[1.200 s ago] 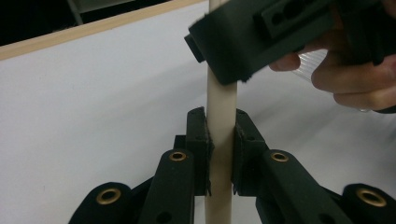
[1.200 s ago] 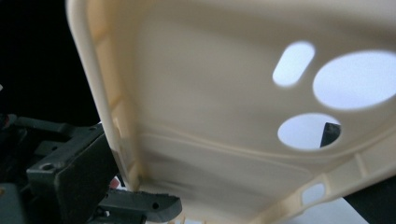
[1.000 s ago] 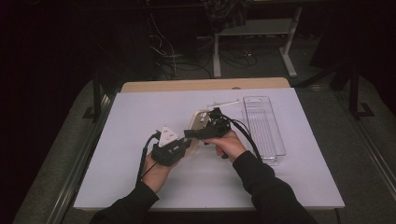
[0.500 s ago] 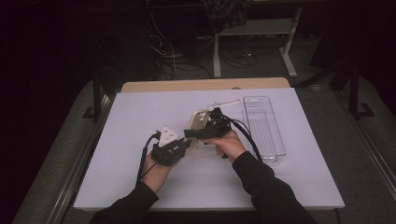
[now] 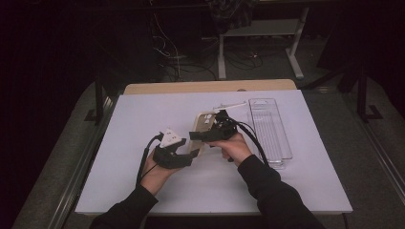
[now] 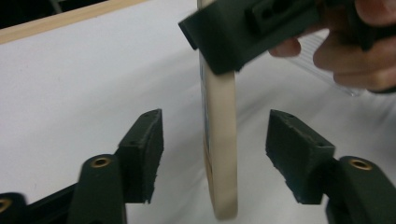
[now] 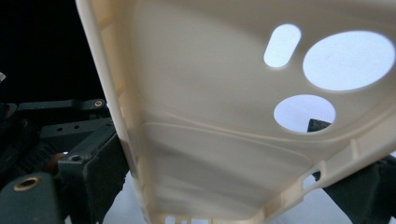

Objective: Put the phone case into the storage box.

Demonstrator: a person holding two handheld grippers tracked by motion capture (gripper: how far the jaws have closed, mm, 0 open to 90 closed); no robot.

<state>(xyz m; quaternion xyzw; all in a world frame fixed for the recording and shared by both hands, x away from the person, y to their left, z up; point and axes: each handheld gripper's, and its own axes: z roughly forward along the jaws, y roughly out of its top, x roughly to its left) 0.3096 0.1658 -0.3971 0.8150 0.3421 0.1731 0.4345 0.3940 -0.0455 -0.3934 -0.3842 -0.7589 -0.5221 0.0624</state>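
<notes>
Phone case (image 6: 219, 154) hanging upright | my right claw (image 5: 203, 137) is pinching it steady | my left claw (image 6: 215, 154), just been opening, is straddling it untouched.

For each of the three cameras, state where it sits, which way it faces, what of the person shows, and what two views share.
High view: above the table, looking forward and down; both forearms, left gripper, right gripper.
Left gripper view: on the left gripper, facing the phone case edge-on between its open jaws.
Right gripper view: on the right gripper, facing the case's inside.
Shared: both gripper views show the case.
</notes>
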